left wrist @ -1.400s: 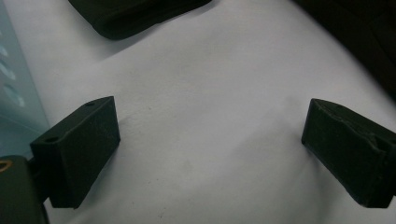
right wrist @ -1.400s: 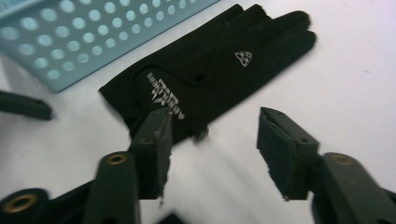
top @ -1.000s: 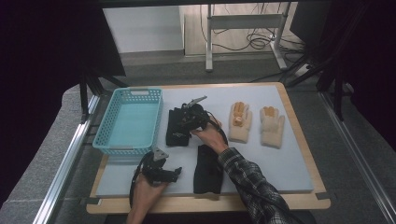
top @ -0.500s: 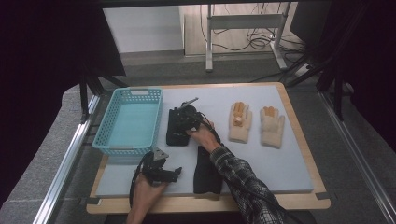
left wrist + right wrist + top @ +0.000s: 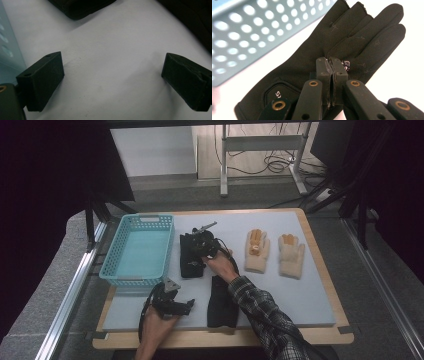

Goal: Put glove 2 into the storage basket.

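Nudged toward the basket [image 5: 137, 249] since a second ago, the right gripper [image 5: 331, 65] pinches the black glove [image 5: 352, 42] on the worktop [image 5: 300, 285]; left gripper [image 5: 112, 82] fingers spread. Thin pinch may slip.

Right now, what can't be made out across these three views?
- Right gripper, right gripper view: jaws pressed together over the black glove; whether fabric is pinched is hidden by the pads.
- Glove logo, same view: cut off by the jaw arm.
- Second black glove, high view: partly covered by the sleeve.
- Basket interior, high view: near wall hides its nearest floor.
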A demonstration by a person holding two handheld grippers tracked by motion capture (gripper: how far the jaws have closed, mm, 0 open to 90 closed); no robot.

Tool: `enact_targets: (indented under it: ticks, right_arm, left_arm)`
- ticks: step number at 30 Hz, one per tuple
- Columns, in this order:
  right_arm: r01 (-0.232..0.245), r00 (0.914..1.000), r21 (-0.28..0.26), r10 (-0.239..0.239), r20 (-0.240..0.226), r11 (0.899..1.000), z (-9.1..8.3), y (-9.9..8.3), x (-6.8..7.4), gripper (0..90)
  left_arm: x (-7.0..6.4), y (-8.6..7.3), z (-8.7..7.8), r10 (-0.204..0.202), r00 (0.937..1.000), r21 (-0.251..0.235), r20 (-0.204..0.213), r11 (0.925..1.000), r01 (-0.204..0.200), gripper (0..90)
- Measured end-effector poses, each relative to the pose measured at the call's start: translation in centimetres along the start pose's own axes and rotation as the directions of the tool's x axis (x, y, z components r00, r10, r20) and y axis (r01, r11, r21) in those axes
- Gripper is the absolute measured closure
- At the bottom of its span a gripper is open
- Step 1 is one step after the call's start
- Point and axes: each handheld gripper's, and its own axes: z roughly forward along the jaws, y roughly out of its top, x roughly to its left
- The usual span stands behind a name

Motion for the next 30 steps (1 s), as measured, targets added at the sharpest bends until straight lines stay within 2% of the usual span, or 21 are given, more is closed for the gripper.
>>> enact_targets:
  ticks: [6, 17, 23, 30]
  right_arm:
    - [0.027, 0.9996, -0.026, -0.027, -0.005, 0.999, -2.5, 0.3, 0.9, 86.0]
    - [-0.016, 0.9996, -0.09, 0.013, -0.027, 0.996, -7.9, -0.3, 1.0, 86.0]
    - [-0.041, 0.9985, -0.108, 0.037, -0.04, 0.993, -11.3, -1.6, 1.4, 85.9]
    - [-0.065, 0.9967, -0.1, 0.06, -0.054, 0.993, -15.1, -4.4, 2.7, 85.9]
  left_arm:
    - [0.0, 0.0, 0.0, 0.002, 1.0, 0.001, -0.001, 1.0, -0.002, 4.7]
    - [0.0, 0.0, 0.0, 0.004, 1.0, 0.002, -0.002, 1.0, -0.004, 4.6]
    - [0.1, 0.0, 0.0, 0.01, 0.9999, 0.004, -0.002, 0.9999, -0.01, 4.6]
    - [0.0, 0.0, 0.0, 0.003, 1.0, -0.003, -0.002, 1.0, -0.003, 4.6]
